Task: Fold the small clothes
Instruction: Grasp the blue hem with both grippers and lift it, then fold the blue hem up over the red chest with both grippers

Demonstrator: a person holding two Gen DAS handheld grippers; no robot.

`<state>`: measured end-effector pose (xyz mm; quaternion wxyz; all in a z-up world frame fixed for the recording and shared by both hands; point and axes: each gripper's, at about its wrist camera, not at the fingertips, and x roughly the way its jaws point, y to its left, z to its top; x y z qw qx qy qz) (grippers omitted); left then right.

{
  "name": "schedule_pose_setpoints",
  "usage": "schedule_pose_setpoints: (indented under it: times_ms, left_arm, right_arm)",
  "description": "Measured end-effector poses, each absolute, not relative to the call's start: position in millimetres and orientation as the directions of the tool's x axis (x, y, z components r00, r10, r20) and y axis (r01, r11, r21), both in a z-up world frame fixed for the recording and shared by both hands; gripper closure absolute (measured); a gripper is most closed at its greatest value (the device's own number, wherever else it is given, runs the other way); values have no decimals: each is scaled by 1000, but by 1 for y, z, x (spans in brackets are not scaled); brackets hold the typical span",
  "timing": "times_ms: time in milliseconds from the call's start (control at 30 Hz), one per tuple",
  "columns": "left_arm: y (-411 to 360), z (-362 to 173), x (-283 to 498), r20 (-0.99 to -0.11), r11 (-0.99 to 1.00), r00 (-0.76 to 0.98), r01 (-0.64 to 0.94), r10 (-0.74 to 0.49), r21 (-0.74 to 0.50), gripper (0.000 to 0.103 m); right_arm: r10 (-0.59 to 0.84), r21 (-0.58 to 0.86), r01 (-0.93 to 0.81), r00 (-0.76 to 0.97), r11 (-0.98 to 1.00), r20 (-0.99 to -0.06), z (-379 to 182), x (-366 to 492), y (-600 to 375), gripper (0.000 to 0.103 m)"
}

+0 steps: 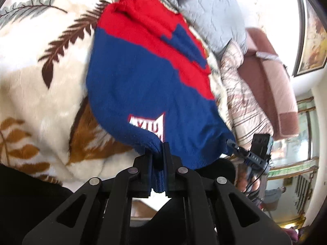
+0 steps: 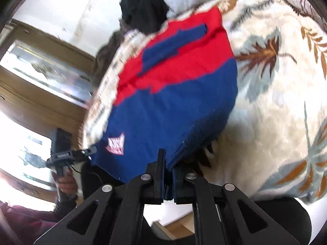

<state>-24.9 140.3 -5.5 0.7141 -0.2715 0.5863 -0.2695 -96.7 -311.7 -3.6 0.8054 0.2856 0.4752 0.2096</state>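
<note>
A small knit sweater [image 1: 143, 77], blue at the near end and red at the far end with a white patch, lies stretched over a leaf-print blanket [image 1: 40, 94]. My left gripper [image 1: 158, 153] is shut on the sweater's blue ribbed hem at one corner. My right gripper [image 2: 167, 163] is shut on the hem at the other corner of the sweater [image 2: 173, 102]. The near edge is lifted off the blanket between both grippers. The right gripper shows in the left wrist view [image 1: 233, 144], and the left gripper shows in the right wrist view [image 2: 92, 150]. A blue sleeve lies folded across the red part.
A grey quilted pillow [image 1: 212, 12] and a black cloth [image 2: 141, 4] lie at the far end of the bed. A pink chair [image 1: 271, 81] stands beside the bed. A wooden cabinet [image 2: 40, 77] stands past the bed edge.
</note>
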Motion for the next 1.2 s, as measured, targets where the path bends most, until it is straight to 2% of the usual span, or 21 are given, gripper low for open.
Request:
schedule_pose_setpoints:
  times_ms: [167,433,733,833,1067,1100,1167,1200]
  left_arm:
    - [153,-1,-8,-640,664,239,23,-730,-748,97]
    - [167,13,30,-614,655,348,-1,-708,-756,98]
    - [174,20,104,-635,713,488,-36,-598,-700,98]
    - [179,12,127,-642,712,500,-71,-581,-699,98]
    - [176,-9,146,-719,758,397,-82,-571,-647,97]
    - [174,-12,144,-729,766,372,-70,-574,-639,91]
    - [167,-17,138,-752,783,319,-47,-577,-620,72]
    - [162,-20,134,-761,790,294,-31,-578,-612,56]
  right_arm:
    - [615,697,-78,548,713,-567,13,-89,-321,98]
    - [622,762,-90,642,641,-448,28,-45,-335,98]
    - [611,858,-47,722,511,-325,13,29,-342,98]
    - [604,879,-21,734,477,-310,2,56,-338,98]
    - [591,874,99,700,475,-400,-43,80,-339,98]
    - [590,872,119,692,475,-416,-50,79,-340,98]
    - [593,872,154,677,465,-436,-60,78,-343,98]
    - [593,871,167,673,462,-443,-63,77,-345,98]
